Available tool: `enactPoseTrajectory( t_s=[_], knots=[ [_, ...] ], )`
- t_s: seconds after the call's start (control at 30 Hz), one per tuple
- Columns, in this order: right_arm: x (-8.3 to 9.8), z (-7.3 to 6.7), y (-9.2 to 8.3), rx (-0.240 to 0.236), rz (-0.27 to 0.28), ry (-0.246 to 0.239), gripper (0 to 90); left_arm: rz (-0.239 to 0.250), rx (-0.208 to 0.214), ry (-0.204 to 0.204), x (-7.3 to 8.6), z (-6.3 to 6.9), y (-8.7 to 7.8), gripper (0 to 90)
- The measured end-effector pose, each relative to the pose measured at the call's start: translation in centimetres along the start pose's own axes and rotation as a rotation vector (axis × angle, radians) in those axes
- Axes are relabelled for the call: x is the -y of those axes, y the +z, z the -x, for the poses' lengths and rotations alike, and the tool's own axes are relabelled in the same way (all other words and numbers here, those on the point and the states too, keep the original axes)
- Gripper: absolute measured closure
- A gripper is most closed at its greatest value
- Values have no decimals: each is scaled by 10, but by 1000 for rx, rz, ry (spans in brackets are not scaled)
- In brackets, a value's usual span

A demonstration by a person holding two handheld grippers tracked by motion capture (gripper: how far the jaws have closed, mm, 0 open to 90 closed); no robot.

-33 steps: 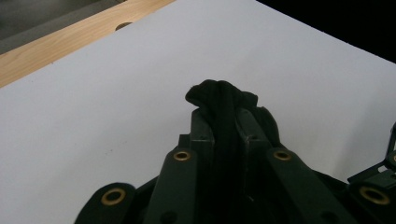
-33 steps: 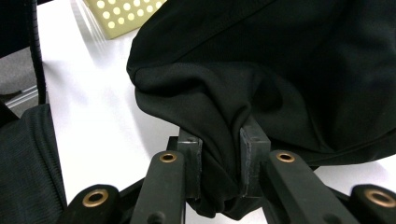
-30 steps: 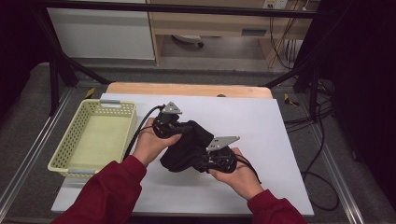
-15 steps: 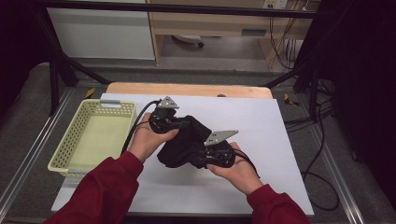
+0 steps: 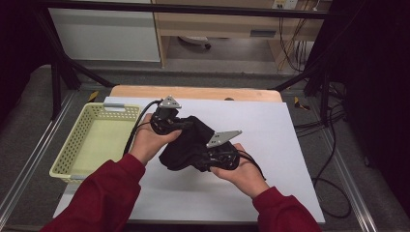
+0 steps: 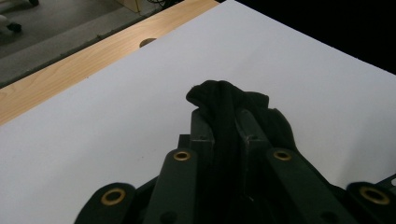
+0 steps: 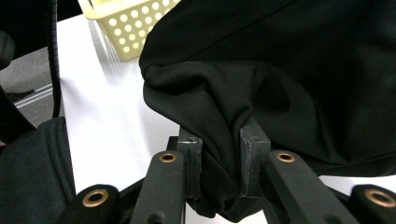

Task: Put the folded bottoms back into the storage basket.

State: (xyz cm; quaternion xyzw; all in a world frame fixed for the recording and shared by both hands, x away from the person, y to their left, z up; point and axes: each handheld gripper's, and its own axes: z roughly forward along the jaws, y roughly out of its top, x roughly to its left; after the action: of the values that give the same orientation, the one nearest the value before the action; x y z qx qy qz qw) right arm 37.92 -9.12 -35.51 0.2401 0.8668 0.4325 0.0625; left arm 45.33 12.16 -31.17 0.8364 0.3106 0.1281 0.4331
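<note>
Black cloth [image 5: 186, 145], soft and limp, bunched between two hands over the white table [image 5: 280, 145], just right of the yellow basket [image 5: 82, 150]. Left tongs [image 5: 167, 121] clamped on a gathered ridge of the fabric; seen along the jaws in the left gripper view, a thick fold of the cloth [image 6: 229, 107] squeezed between them and poking out past the tips. Right tongs [image 5: 217, 154] likewise closed on a pinch of the same garment, the right gripper view showing the material [image 7: 261, 79] puckered and drawn down between the pads [image 7: 252, 154]. Probably a knit or jersey: light, no stiffness, matte rather than slick, nothing fragile about it. Likely to sag and fold under its own weight wherever unsupported, so hanging in a loose bundle between the two grips rather than lying flat. Best taken at a hem, seam or doubled edge, where the thicker layers give the pads something to bite; a single thin layer could creep out under a pull. Grips set well apart along one edge would open it out; grips close together, as now, keep it crumpled. Little risk beyond a slipped pinch or dragging the white sheet along. Red sleeves [image 5: 111, 193] entering from the near side; wooden table edge [image 5: 193, 92] beyond.
</note>
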Motion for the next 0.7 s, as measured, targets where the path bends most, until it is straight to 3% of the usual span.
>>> enactPoseTrajectory(
  t_s=[0.7],
  knots=[
    [-19,-2,6,-8,-17,-35,749,-13,-39,-15,2,-15,-12,804]
  ],
)
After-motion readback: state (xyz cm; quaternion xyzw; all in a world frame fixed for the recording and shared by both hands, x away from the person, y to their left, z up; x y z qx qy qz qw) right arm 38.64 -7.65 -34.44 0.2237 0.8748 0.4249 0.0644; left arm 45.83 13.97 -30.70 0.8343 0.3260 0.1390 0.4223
